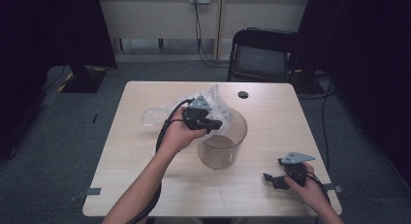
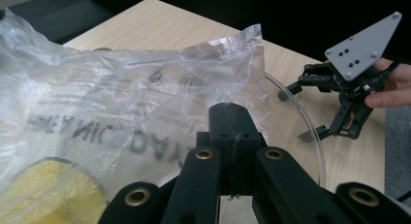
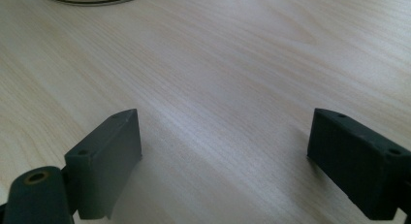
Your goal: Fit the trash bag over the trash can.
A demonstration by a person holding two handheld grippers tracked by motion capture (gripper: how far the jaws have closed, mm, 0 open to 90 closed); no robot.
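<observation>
- Pale wooden surface (image 1: pixel 145 175), grey carpet around.
- Left hand-held gripper (image 2: pixel 231 118), jaws clamped on a clear plastic bag (image 2: pixel 121 98), holds it over the transparent round container (image 1: pixel 223 144) mid-surface.
- Right hand-held gripper (image 1: pixel 277 179) rests wide open, empty, near the front right corner.
- Lower the bag squarely inside the rim; steady the container.
</observation>
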